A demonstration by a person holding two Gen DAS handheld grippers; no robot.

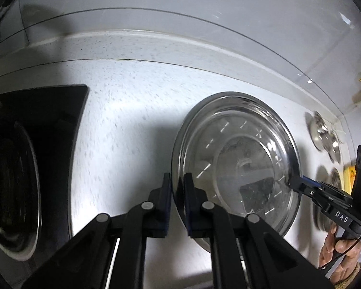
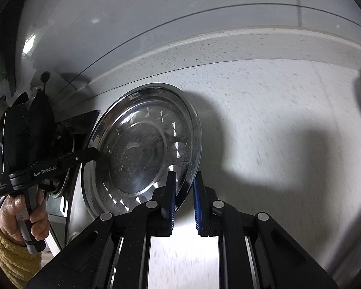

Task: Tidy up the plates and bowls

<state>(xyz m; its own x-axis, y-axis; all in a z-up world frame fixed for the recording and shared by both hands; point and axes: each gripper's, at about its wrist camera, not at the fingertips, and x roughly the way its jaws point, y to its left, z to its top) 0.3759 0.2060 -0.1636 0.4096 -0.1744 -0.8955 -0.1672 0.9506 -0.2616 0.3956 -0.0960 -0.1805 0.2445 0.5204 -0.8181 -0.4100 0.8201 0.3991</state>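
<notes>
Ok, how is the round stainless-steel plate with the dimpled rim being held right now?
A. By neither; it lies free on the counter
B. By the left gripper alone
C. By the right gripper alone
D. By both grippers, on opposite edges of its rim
D: the left gripper clamps one edge of the round stainless-steel plate, and the right gripper pinches the opposite edge of its rim.

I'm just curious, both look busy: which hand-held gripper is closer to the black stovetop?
Left. The left hand-held gripper clamps the steel plate by the rim facing the black stovetop; the right hand-held gripper clamps the opposite rim, the plate lying between.
</notes>
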